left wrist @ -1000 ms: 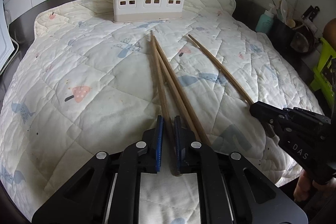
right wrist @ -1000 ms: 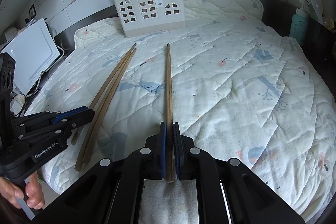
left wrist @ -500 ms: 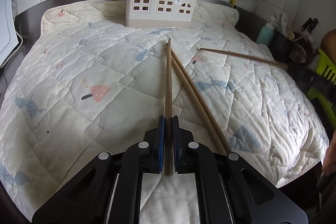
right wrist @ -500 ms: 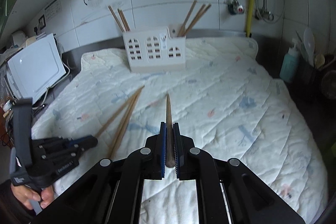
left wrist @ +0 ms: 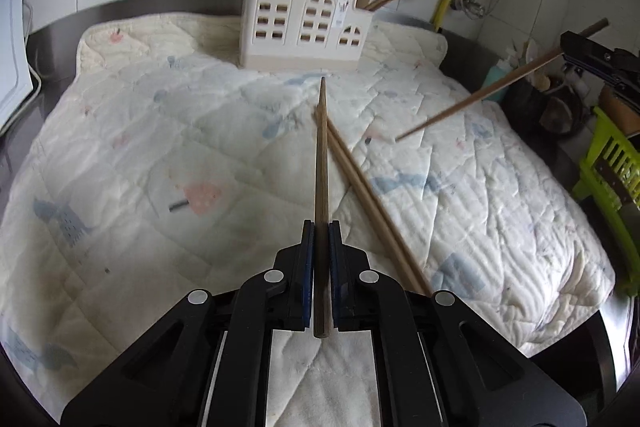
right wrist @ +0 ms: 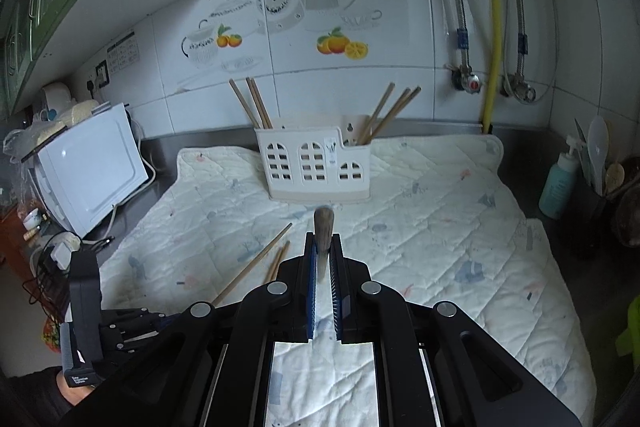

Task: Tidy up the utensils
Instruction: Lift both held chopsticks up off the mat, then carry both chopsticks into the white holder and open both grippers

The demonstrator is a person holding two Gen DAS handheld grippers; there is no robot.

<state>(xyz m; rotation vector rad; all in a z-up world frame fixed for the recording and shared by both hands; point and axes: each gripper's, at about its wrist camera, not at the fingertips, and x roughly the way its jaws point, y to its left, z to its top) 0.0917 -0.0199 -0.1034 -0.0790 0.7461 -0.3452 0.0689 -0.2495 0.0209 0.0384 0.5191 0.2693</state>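
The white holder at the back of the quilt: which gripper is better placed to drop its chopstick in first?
Probably the right gripper. Its chopstick is lifted clear of the quilt and points at the holder. The left gripper grips its chopstick low, over two loose ones.

The chopsticks [left wrist: 321, 163] are matt, fine-grained wood. The holder [left wrist: 302, 23] at the far edge of the quilt [left wrist: 120, 155] is smooth cream plastic. The quilt is soft stitched cloth, matt. Glossy ceramic tiles [right wrist: 400, 7] cover the wall; the gripper fingers [left wrist: 306, 267] are matt black plastic.
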